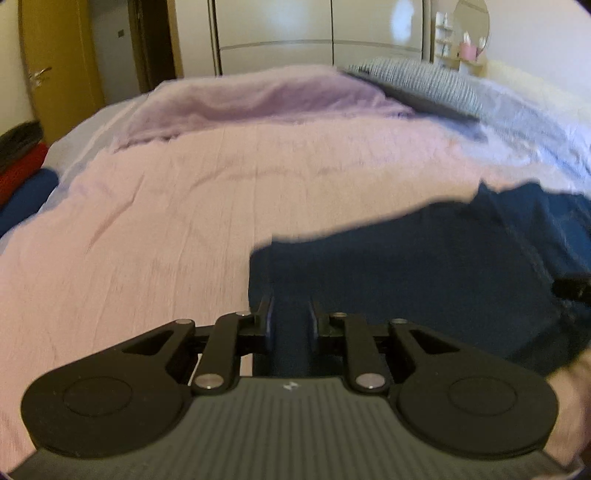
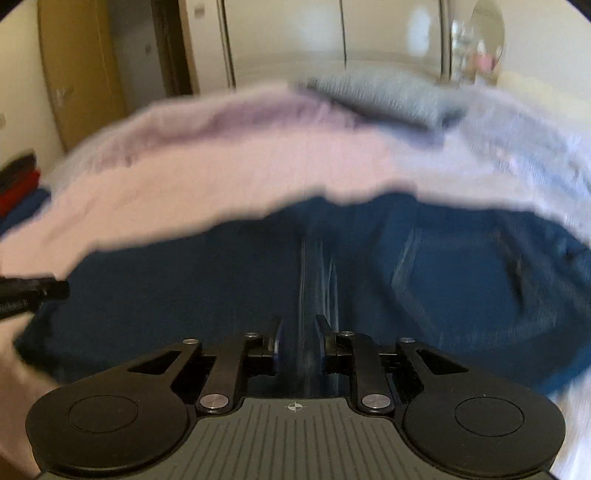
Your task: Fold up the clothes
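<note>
The dark blue denim garment (image 1: 424,280) lies on the near right part of the bed with the pale pink cover (image 1: 166,229). In both views a part of it rises up to the grippers.

The left gripper (image 1: 291,314) is clenched on a fold of the blue denim: the cloth runs up between its two black fingers (image 1: 264,314) and fills the gap. The right gripper (image 2: 298,332) grasps the same garment, at a seam with pale stitching (image 2: 314,266) that goes straight away from the jaws. In the right wrist view the left gripper shows as a black piece at the left edge (image 2: 33,290); there is small white writing on it, but it is too blurred to read. A small pale mark (image 1: 288,386) sits on the ribbed grey body of the left gripper, and a round cross mark (image 2: 294,406) on the right one; I can read no brand name.

Far on the bed lie a crumpled lilac blanket (image 1: 251,99) and a grey striped pillow (image 1: 417,81). At the left edge is a stack of folded black, red and blue clothes (image 1: 22,173). Behind stand a white wardrobe (image 1: 314,33), a brown wooden door (image 1: 59,62) and a round mirror (image 1: 471,22).
</note>
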The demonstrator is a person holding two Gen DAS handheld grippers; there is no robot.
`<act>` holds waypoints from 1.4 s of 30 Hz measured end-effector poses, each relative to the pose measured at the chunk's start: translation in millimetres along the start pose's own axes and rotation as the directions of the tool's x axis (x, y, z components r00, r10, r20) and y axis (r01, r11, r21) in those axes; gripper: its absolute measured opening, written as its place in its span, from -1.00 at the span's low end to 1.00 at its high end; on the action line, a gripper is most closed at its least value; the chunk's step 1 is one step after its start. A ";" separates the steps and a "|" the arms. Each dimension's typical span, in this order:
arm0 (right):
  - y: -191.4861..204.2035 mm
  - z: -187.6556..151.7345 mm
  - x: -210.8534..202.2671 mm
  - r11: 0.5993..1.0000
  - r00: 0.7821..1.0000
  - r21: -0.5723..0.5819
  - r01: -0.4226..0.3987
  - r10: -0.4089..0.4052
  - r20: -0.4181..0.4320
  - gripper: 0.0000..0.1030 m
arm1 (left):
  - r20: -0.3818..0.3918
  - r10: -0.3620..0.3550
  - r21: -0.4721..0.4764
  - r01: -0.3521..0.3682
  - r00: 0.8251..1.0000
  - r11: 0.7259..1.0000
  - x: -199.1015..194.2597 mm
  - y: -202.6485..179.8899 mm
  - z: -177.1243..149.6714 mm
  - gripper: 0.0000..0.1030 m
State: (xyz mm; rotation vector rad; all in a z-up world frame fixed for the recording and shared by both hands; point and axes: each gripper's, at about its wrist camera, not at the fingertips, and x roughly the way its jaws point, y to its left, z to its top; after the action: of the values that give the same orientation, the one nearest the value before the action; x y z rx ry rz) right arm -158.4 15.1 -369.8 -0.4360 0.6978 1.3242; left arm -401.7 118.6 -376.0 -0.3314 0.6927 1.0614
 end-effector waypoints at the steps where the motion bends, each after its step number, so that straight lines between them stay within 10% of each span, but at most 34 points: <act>1: 1.9 -5.6 2.5 1.000 1.000 -0.024 0.009 -0.009 0.003 -0.61 | -0.007 0.013 0.001 -0.013 1.000 1.000 -4.0 -2.3 -1.4 -0.66; 13: 2.4 -13.3 -57.2 0.996 0.999 0.079 0.038 -0.037 -0.015 -0.55 | 0.014 0.078 -0.035 -0.077 0.997 0.996 -86.4 -13.6 0.5 -0.48; 17: 2.0 -20.8 -81.6 0.993 0.999 0.105 0.047 -0.048 0.007 -0.02 | 0.028 0.079 -0.031 -0.079 0.996 0.996 -111.4 -19.8 -5.3 -0.42; 23: 4.8 -26.8 -104.5 0.993 0.998 0.114 0.042 -0.046 0.034 0.06 | 0.033 0.073 -0.006 -0.073 0.997 0.997 -133.0 -32.7 -12.4 -0.37; 35: -13.8 -37.6 -103.2 0.984 0.998 0.167 0.059 -0.061 0.008 0.07 | 0.010 0.060 0.035 -0.060 0.998 0.998 -126.4 -52.9 -13.4 -0.32; 42: -72.4 -42.0 -91.9 0.953 0.998 0.299 0.055 -0.061 0.010 0.07 | 0.057 -0.077 -0.019 0.078 0.995 0.997 -112.6 -51.5 -7.0 -0.32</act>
State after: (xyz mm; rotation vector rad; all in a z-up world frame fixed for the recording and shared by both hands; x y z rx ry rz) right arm -105.0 -94.3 -344.4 -0.1977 0.8482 1.1427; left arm -393.1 13.7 -310.4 -0.3431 0.6144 1.0015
